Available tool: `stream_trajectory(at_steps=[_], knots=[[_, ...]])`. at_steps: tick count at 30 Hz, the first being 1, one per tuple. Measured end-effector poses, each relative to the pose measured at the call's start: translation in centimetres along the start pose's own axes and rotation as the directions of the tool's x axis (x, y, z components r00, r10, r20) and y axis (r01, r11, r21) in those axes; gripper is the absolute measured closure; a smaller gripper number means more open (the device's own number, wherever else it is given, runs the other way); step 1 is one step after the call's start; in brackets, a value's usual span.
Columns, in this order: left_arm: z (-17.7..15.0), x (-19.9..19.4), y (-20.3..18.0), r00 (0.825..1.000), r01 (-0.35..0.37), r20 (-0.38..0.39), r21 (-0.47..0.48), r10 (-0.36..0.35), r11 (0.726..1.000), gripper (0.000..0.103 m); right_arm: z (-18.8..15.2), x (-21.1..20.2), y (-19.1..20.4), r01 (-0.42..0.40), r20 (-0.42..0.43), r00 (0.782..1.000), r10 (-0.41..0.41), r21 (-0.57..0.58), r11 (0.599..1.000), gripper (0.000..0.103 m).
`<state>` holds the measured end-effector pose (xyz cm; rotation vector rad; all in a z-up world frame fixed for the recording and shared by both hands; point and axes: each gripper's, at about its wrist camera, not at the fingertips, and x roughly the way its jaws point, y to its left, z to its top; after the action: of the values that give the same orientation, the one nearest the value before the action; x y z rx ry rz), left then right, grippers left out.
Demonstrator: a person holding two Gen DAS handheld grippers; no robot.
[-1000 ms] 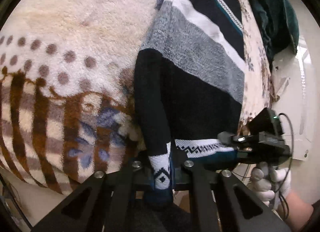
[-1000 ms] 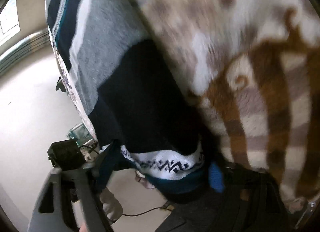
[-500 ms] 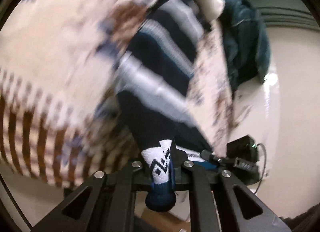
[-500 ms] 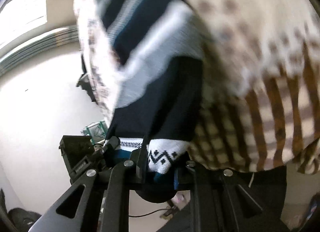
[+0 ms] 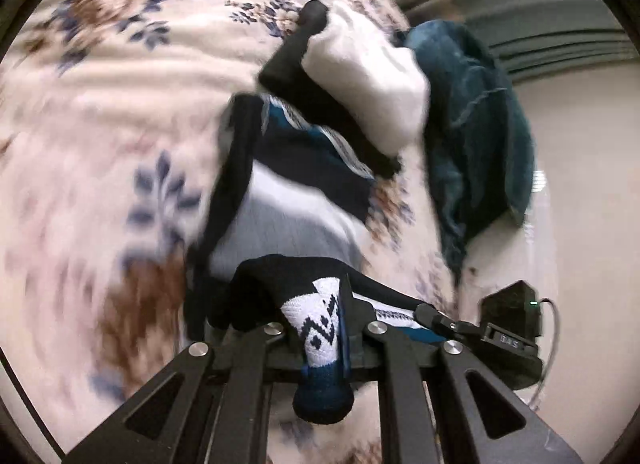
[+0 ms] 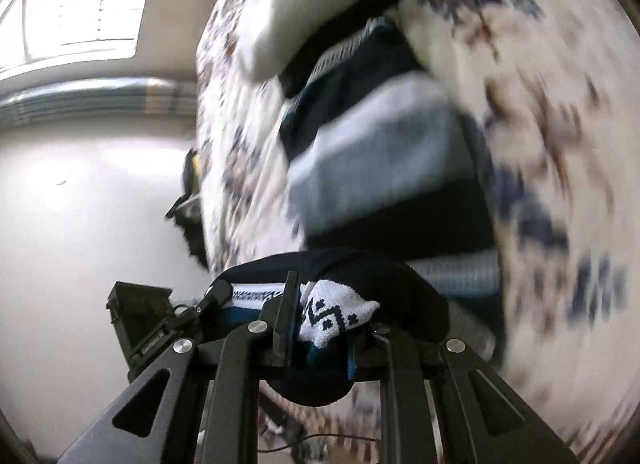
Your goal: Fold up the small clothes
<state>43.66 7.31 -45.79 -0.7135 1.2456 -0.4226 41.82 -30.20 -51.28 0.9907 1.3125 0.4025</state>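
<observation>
Both grippers clamp the patterned hem of a striped sweater (image 5: pixel 288 219) above a floral blanket (image 5: pixel 120 83). In the left wrist view the left gripper (image 5: pixel 320 328) sits at bottom centre, its fingers pressed tight on the white band with the dark zigzag, a navy fold bulging out below them. The right gripper (image 6: pixel 320 328) holds the matching corner at bottom centre of its own view; its jaws have just closed down on the hem, where a second ago the cloth lay loose and blurred before them. A second ago the sweater stretched flat and long up the frame, its black panel filling the middle; now the hem rides raised and folded towards the collar, so the grey and white stripes buckle just beyond the fingers and the black panel curls over them. The brown-striped part of the blanket that filled the lower left earlier has given way to pale floral print, smeared by motion. A white folded garment (image 5: pixel 368 75) lies at upper centre, touching the sweater's far end, and a teal garment (image 5: pixel 472 135) hangs at the blanket's right edge. The other gripper shows at each frame's lower side, on the same hem.
</observation>
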Motion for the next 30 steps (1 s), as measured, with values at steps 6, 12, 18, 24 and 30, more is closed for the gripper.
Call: stream_trajectory(at_steps=[6, 12, 18, 24, 30], knots=[[7.5, 6.0, 0.9, 0.998, -0.016, -0.062, -0.030, 0.014, 0.999, 0.093, 11.1, 4.5, -1.4, 0.082, 0.001, 0.997, -0.082, 0.027, 0.996, 0.084], [11.2, 7.5, 3.1, 0.986, 0.143, -0.058, -0.200, -0.157, 0.969, 0.038, 17.8, 6.4, -3.1, -0.026, 0.028, 0.999, 0.023, 0.137, 0.990, 0.071], [10.8, 6.1, 4.4, 0.976, 0.203, -0.024, -0.255, -0.216, 0.945, 0.034, 19.3, 4.5, -2.8, -0.093, 0.113, 0.990, 0.080, 0.121, 0.988, 0.044], [10.8, 4.1, 2.5, 1.000, 0.012, 0.019, -0.033, -0.011, 0.999, 0.033, 19.1, 1.6, -2.5, 0.112, 0.163, 0.980, -0.115, 0.025, 0.993, 0.041], [11.8, 8.1, 2.8, 0.989, -0.151, 0.004, 0.093, 0.151, 0.984, 0.083, 20.0, 5.0, -3.9, 0.211, 0.071, 0.975, -0.212, 0.022, 0.977, 0.041]])
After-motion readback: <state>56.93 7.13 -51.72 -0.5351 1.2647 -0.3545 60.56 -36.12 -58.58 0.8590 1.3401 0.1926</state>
